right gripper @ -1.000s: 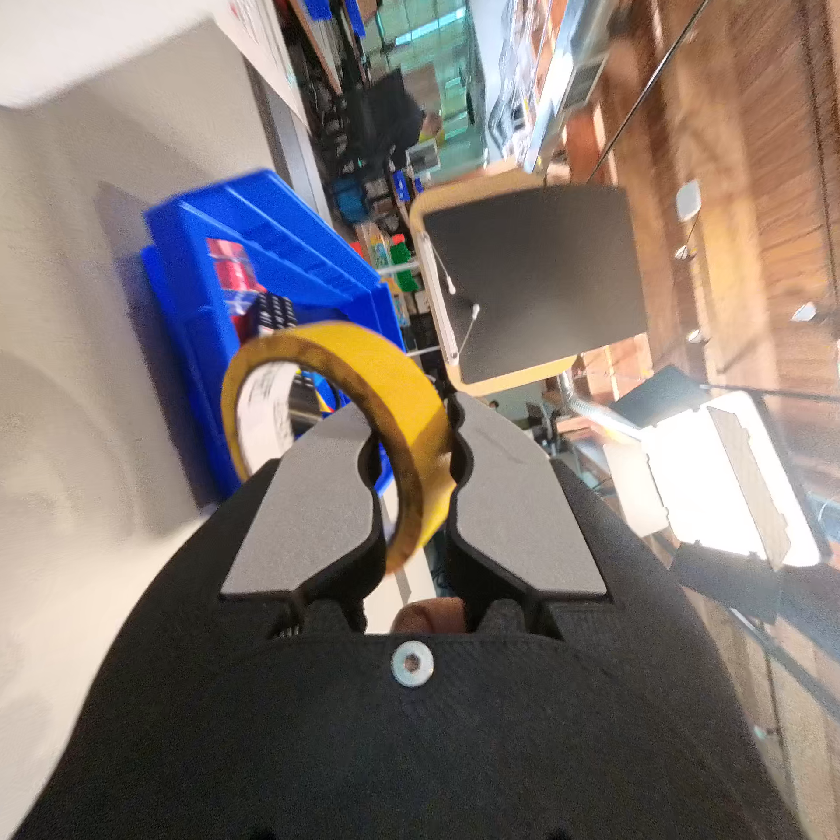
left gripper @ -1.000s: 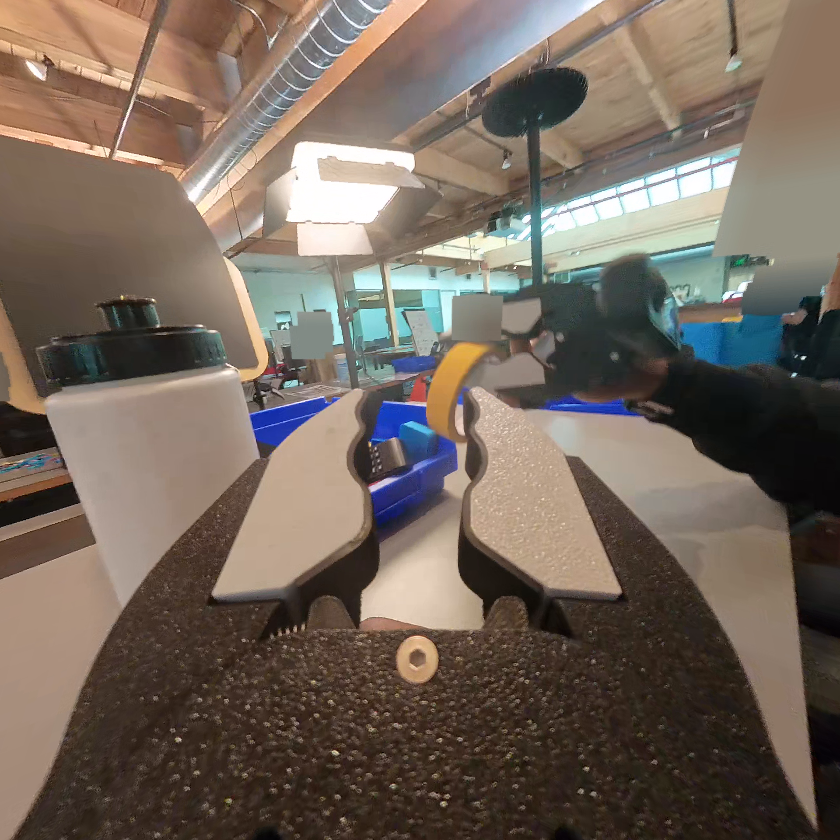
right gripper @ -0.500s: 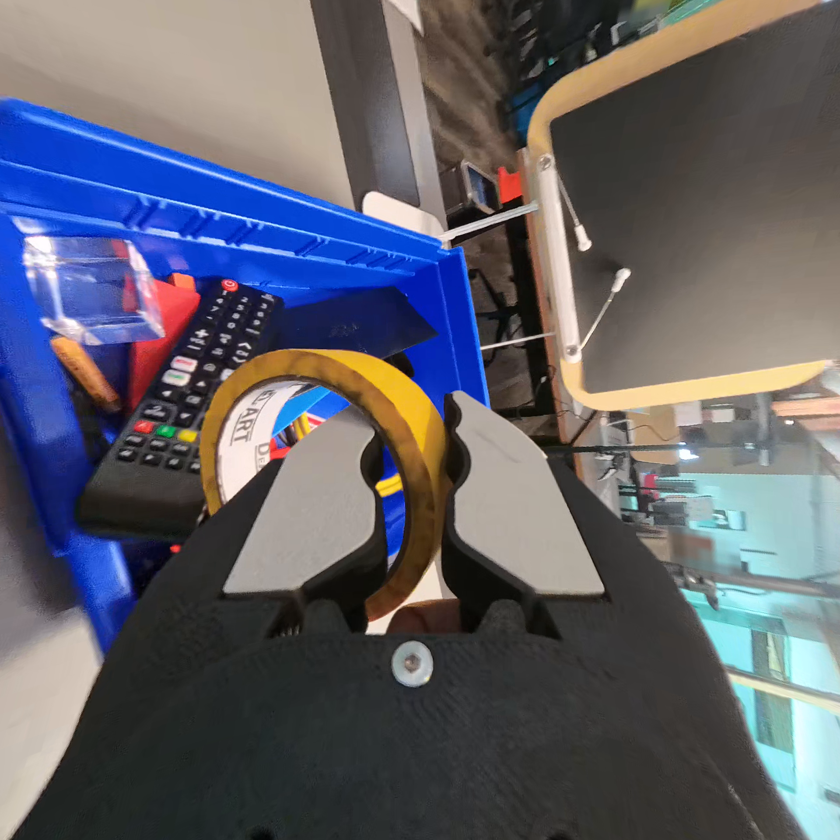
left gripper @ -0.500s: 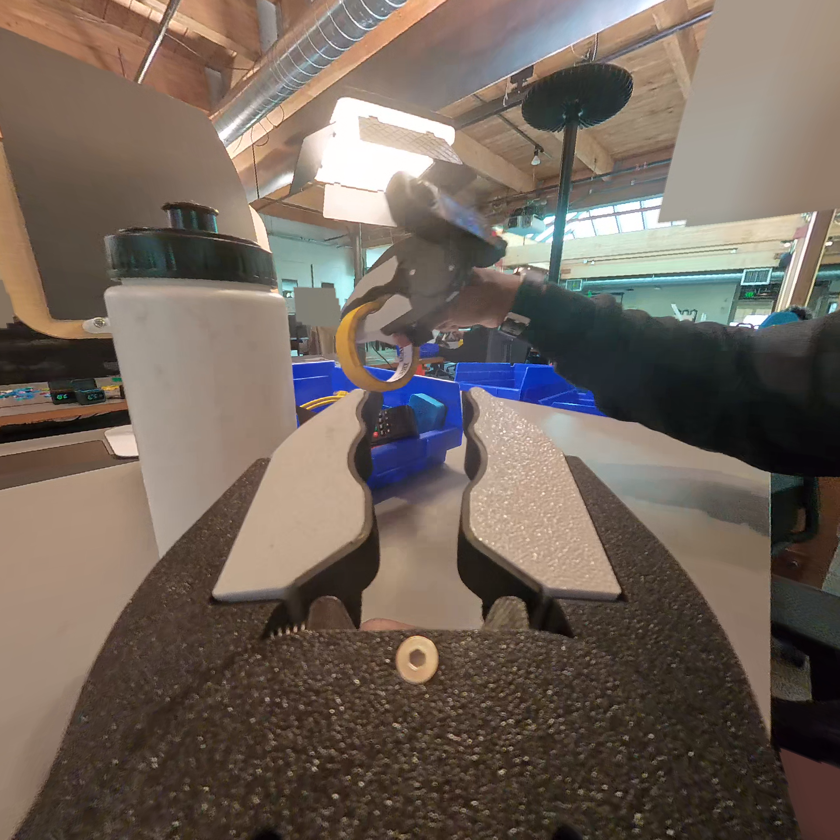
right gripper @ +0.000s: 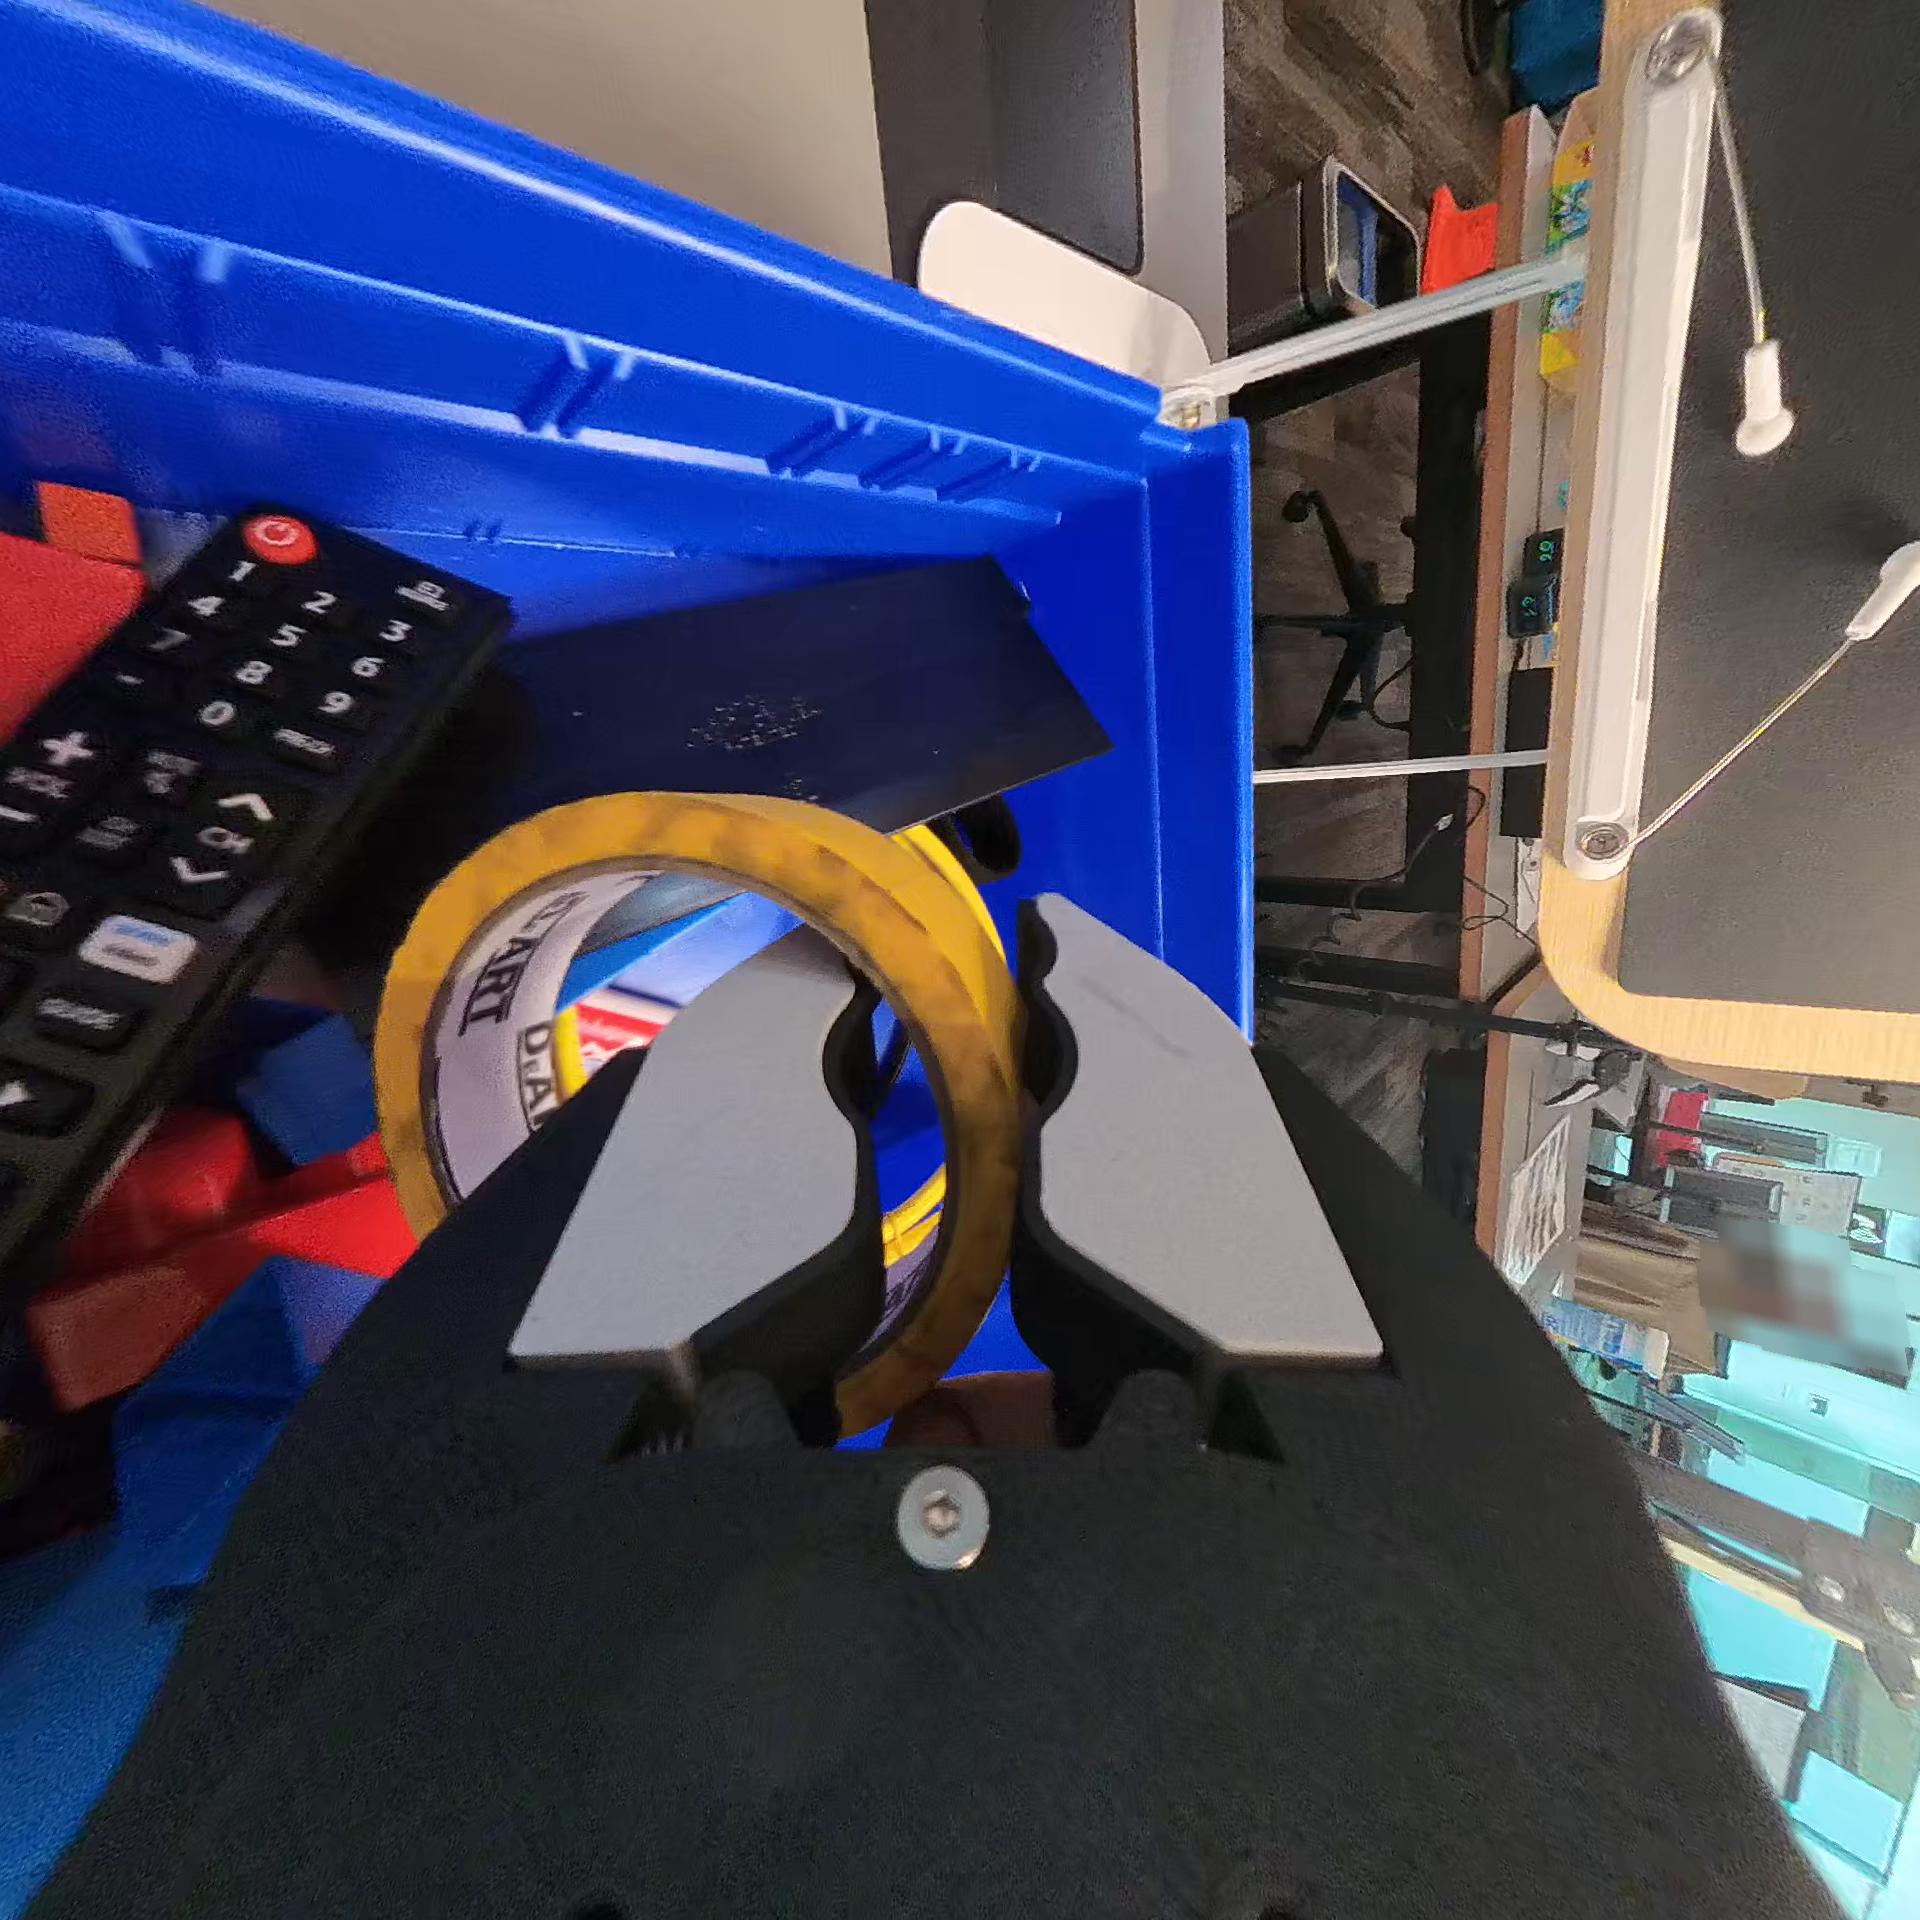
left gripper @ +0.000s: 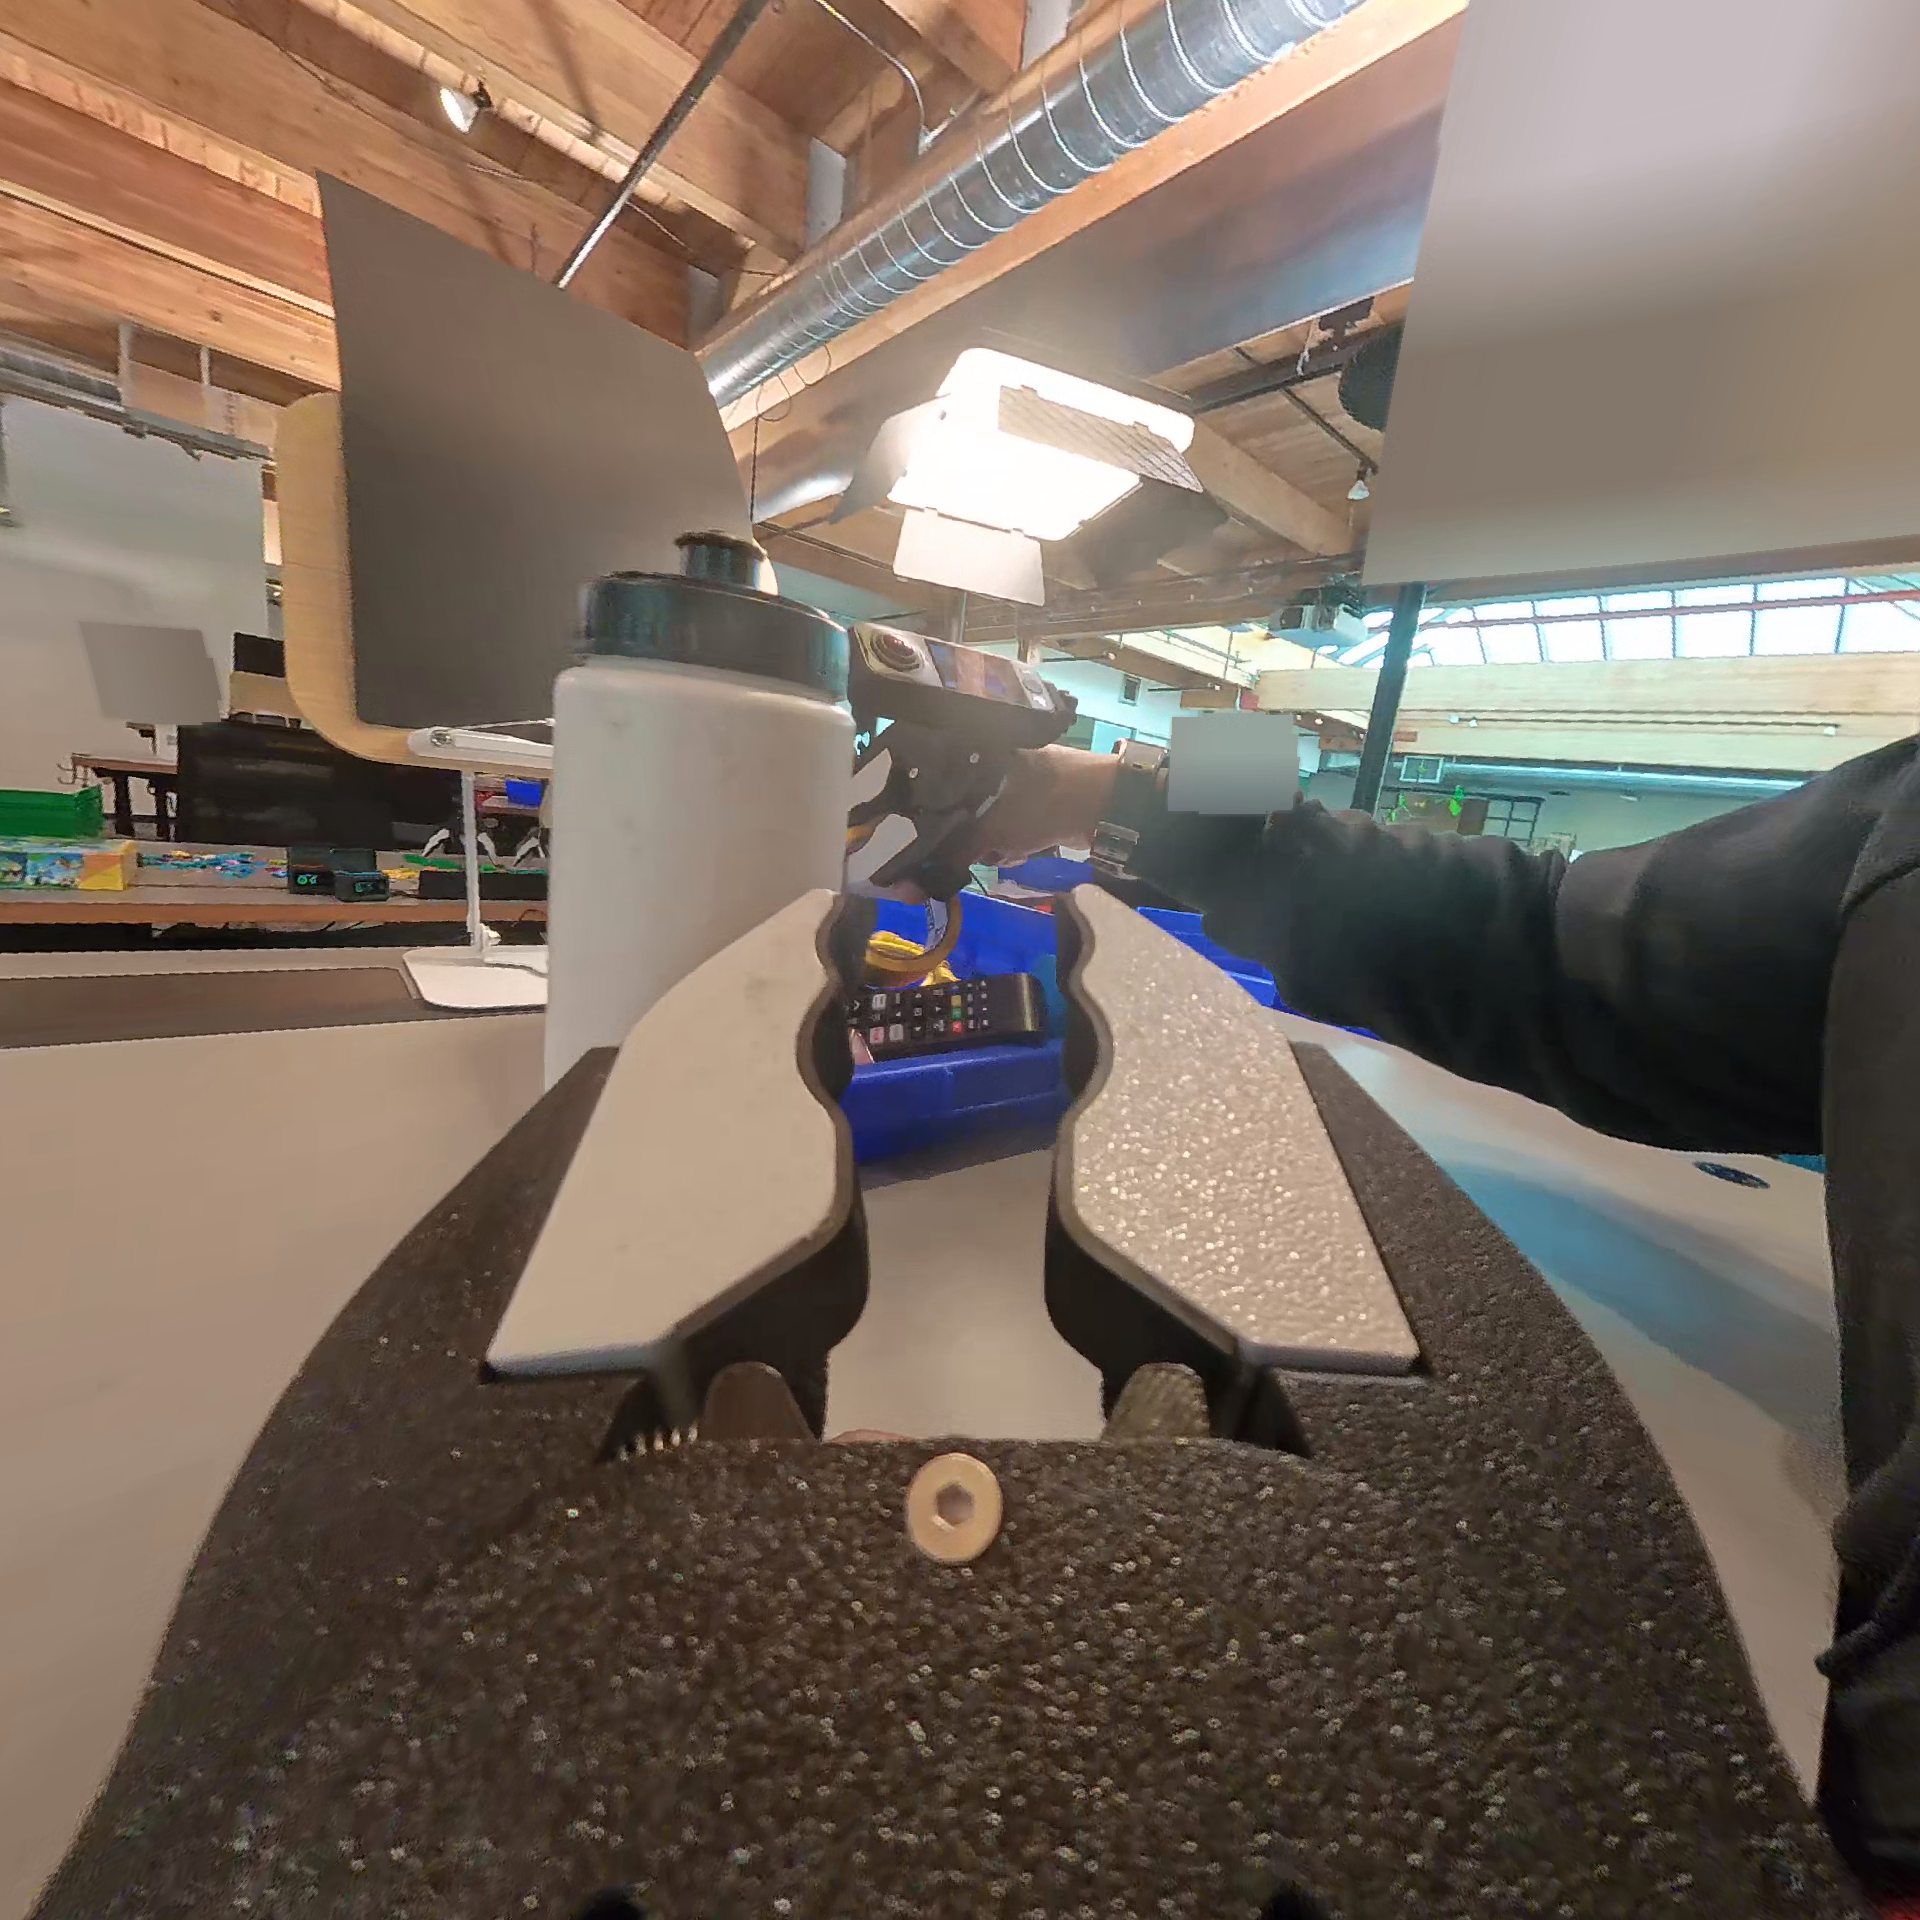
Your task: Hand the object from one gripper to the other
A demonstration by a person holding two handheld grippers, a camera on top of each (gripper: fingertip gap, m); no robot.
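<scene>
Right tool [right gripper: 940,997] has lowered over the bin [right gripper: 665,343], gripping the tape roll [right gripper: 727,842].

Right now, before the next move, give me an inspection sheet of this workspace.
Surface: pale grey table, bare near the left gripper.
Job's things: yellow tape roll held over the blue bin.
Clutter: black remote, red and blue blocks in the bin; white bottle with black cap standing on the table.
Grippers: left gripper open and empty; right gripper clamped across the tape's band, one finger through the ring.
Cables: a yellow cord in the bin, behind the tape.
Surroundings: bright lamp overhead, ceiling duct, other tables and blue bins beyond.
</scene>
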